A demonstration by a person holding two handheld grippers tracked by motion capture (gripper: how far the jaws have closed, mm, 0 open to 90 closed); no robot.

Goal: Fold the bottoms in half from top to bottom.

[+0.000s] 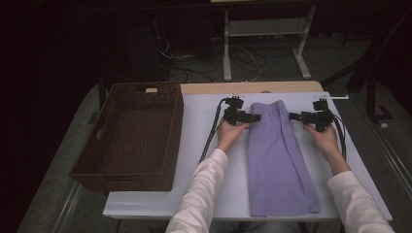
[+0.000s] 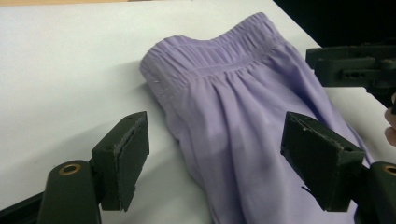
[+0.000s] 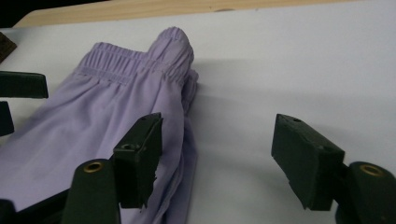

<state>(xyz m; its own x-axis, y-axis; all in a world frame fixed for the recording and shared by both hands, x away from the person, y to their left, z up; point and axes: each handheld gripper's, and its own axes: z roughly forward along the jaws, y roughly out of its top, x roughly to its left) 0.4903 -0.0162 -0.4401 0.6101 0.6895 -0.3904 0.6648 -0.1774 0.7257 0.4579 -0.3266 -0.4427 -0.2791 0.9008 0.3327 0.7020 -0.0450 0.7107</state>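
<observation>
High view shows both grippers, left [image 1: 256, 117] and right [image 1: 292, 116], fingers open beside the shorts [image 1: 279, 160]; a shallow pinch may catch one layer only.

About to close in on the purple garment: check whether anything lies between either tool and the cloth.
Nothing visible does. The left tool and right tool both stand open at the sides of the purple garment, near its waistband, with bare white table cover around them.

High view looks down on the table [image 1: 204, 104]; both tongs cameras closely share the lilac garment [image 2: 243, 135].
</observation>
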